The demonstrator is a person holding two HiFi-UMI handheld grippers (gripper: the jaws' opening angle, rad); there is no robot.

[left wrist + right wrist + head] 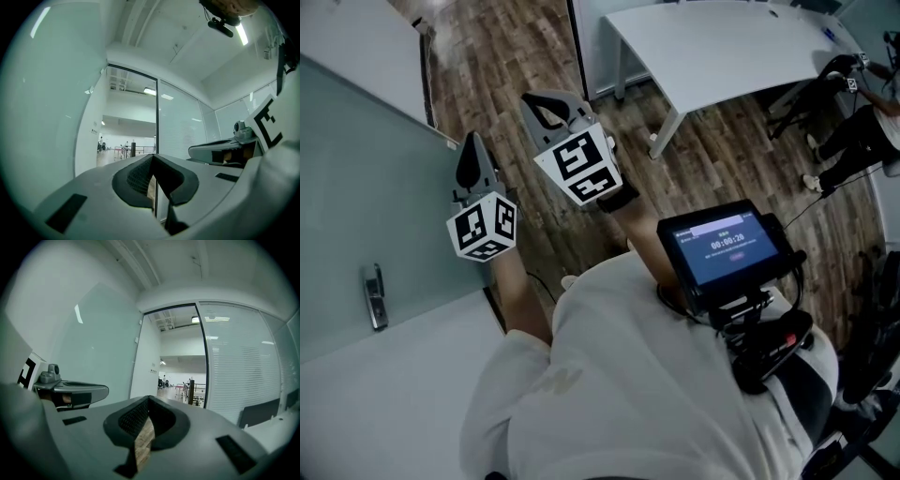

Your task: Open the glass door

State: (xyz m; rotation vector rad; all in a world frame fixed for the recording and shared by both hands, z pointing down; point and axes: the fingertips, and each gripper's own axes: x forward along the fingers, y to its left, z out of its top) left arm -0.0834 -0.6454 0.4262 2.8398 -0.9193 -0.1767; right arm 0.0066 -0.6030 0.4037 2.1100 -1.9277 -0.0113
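Observation:
The frosted glass door (366,178) stands at the left of the head view, with its metal handle (375,296) low on the panel. My left gripper (472,152) is shut and empty, close beside the glass and well past the handle. To its right my right gripper (547,104) is shut and empty too, over the wooden floor. In the left gripper view the shut jaws (154,187) point level at an open doorway (129,136), with the door panel (51,117) on the left. The right gripper view's jaws (143,437) face the same doorway (171,366).
A white table (722,47) stands ahead on the right, with a seated person (862,122) beyond it. A small screen (727,248) hangs at my chest. A frosted glass wall (243,371) borders the doorway on the right. Distant people and railings show through the opening.

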